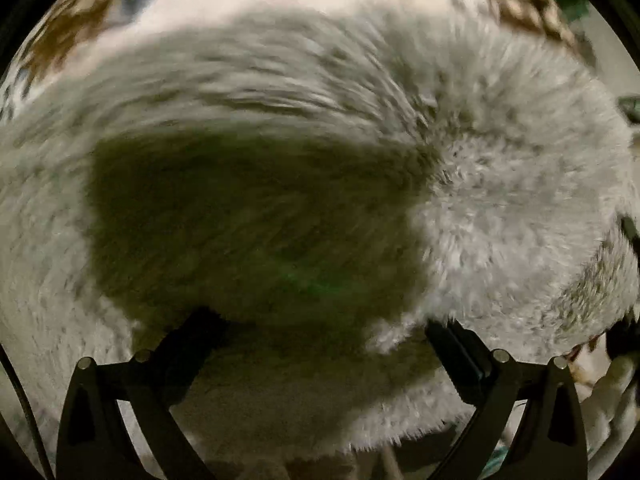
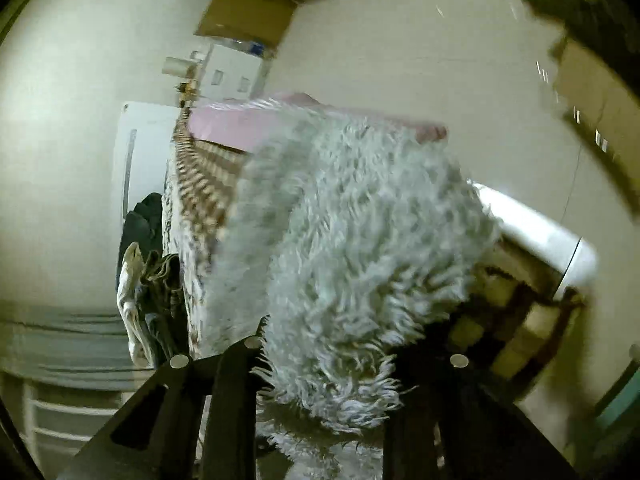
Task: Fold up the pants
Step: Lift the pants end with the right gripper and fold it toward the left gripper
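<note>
Fluffy grey pants (image 2: pixel 340 240) hiding right tongs (image 2: pixel 320 364) tips

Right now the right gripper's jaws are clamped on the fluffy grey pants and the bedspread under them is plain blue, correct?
Not quite. The bedspread is a brown-and-white pattern, not plain blue, as the right wrist view shows. The right gripper is indeed clamped on the fluffy grey pants.

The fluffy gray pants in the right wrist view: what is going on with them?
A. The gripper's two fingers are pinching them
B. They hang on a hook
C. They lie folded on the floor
A: the right gripper has the shaggy gray pants bunched between its two black fingers, and the fabric drapes away from them.
</note>
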